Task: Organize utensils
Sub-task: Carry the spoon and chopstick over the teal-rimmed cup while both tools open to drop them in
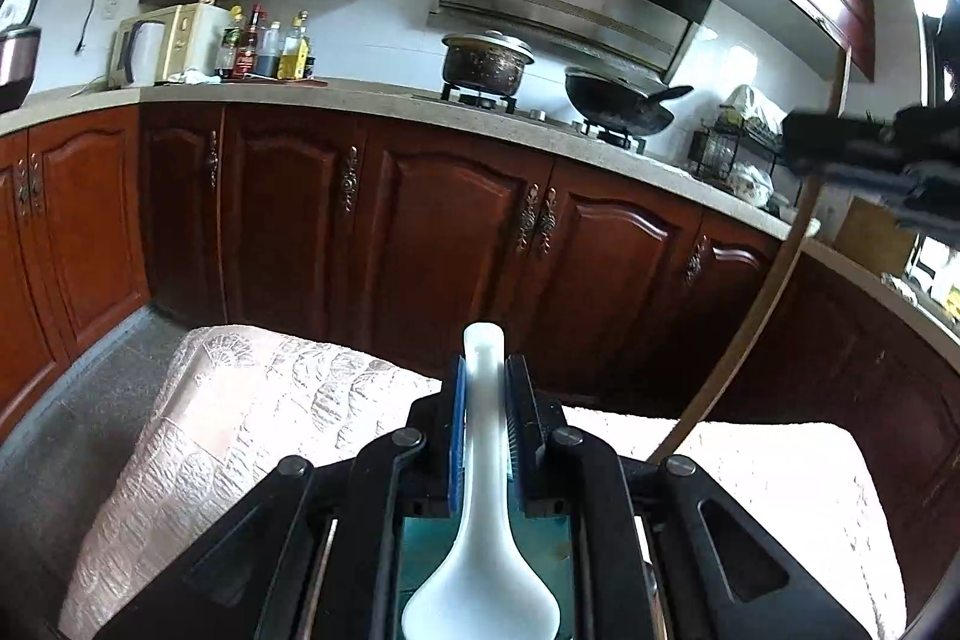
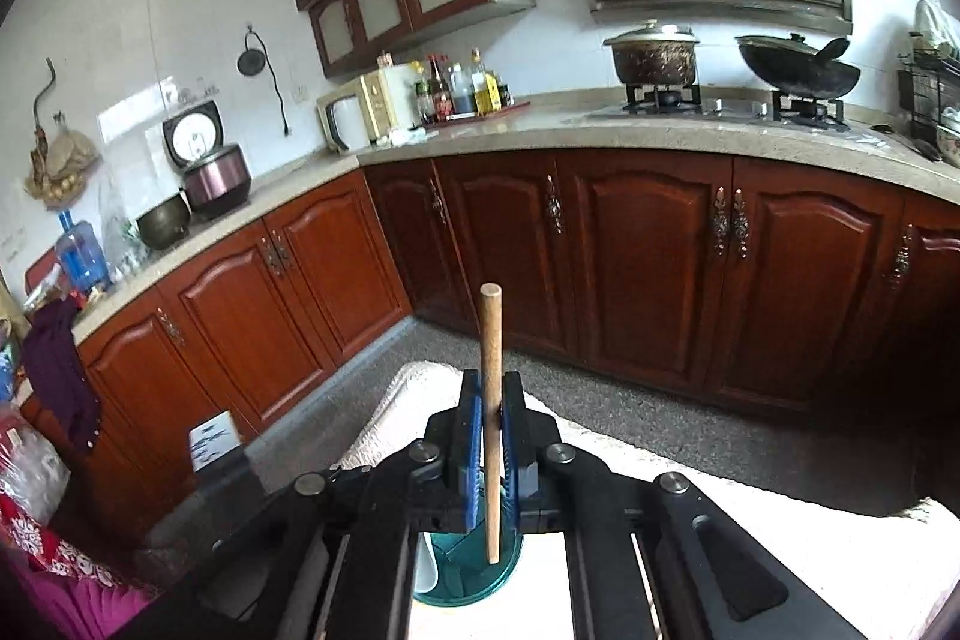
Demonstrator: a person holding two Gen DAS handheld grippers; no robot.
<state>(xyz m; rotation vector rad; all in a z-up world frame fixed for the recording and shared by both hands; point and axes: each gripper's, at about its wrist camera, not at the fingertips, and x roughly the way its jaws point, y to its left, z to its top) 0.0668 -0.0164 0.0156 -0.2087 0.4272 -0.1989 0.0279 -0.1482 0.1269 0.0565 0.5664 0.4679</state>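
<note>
**Both grippers raised, each holding one utensil**

The left gripper (image 1: pixel 483 403) points slightly downward over a cloth-covered bench (image 1: pixel 240 400), its jaws clenched on the handle of one white ceramic spoon (image 1: pixel 480 520); the spoon's bowl lies back toward the camera and its handle end sticks out past the jaws. The right gripper (image 2: pixel 492 418) also tilts down, its jaws clamped on one wooden stick (image 2: pixel 491 400), which stands upright between the pads. The stick's lower end hangs above a teal round holder (image 2: pixel 468 574) on the bench, with a white piece just left of it. In the left view the right gripper shows as a dark shape at the far right.

Beyond the bench lies grey speckled floor, then a run of red-brown cabinets under a pale counter. On the stove stand one lidded pot (image 2: pixel 654 55) and one wok (image 2: pixel 798 73). A cluster of bottles (image 2: pixel 462 91) stands on the far counter.
</note>
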